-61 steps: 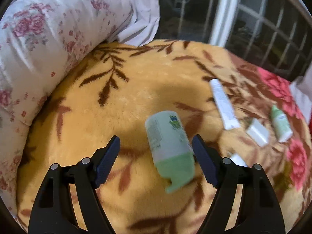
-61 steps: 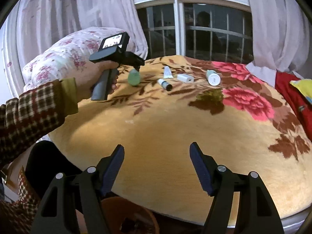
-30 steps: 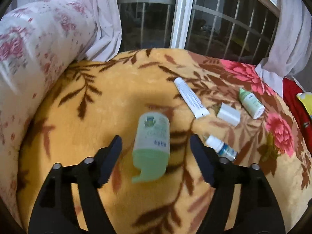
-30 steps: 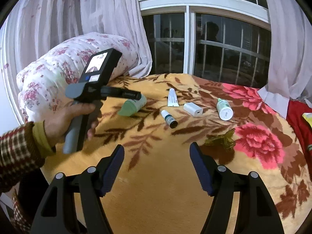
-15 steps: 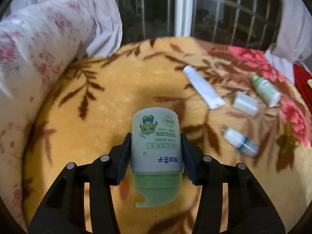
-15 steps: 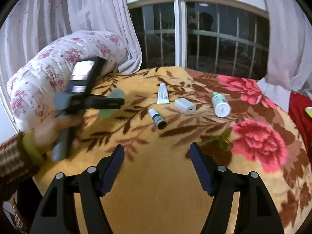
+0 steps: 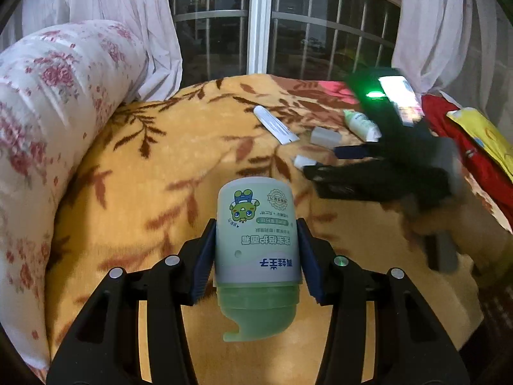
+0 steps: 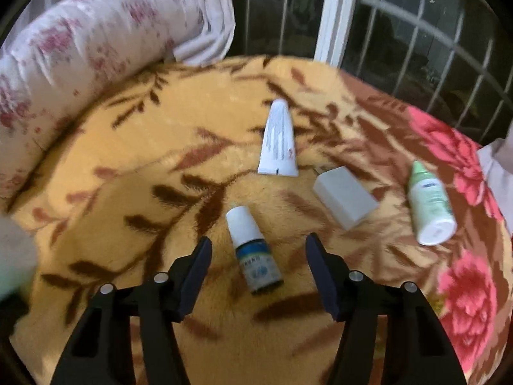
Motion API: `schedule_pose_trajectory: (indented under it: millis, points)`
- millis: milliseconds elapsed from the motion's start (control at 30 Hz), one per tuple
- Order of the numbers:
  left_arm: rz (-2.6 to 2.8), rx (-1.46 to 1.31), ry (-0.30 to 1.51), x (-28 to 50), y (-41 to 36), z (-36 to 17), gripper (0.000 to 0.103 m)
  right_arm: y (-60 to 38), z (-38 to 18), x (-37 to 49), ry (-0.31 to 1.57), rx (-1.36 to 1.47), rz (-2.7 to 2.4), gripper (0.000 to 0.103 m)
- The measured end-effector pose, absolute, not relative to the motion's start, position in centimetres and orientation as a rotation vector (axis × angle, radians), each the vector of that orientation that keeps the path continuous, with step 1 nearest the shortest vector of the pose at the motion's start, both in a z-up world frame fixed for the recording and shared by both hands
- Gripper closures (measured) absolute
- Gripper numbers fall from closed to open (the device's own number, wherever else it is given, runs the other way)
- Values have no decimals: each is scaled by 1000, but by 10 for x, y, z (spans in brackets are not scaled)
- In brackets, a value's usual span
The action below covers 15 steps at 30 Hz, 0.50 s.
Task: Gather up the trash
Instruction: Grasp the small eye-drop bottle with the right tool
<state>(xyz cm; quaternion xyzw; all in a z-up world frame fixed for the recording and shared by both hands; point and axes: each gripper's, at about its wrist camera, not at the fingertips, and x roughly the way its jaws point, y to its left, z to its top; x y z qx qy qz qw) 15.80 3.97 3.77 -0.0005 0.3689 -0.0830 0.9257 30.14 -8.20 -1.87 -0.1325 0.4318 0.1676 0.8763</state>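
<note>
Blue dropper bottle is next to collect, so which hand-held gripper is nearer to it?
Right: it hovers open around the dropper bottle. Left is off to the side, shut on the green bottle.

A bed is covered by a yellow blanket with a brown leaf and red flower pattern. A rolled floral quilt lies along its left edge. Behind the bed, a barred window shows darkness outside. Pale curtains hang at both sides.
</note>
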Motion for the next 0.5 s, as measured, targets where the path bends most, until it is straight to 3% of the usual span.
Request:
schedule_pose_trajectory:
  millis: [167, 500]
  points:
    - [-187, -11, 757, 145, 42, 36, 56, -75, -34, 309, 951, -301, 370, 78]
    - [-250, -30, 760, 111, 34, 35, 56, -87, 3, 238, 858, -253, 430, 79]
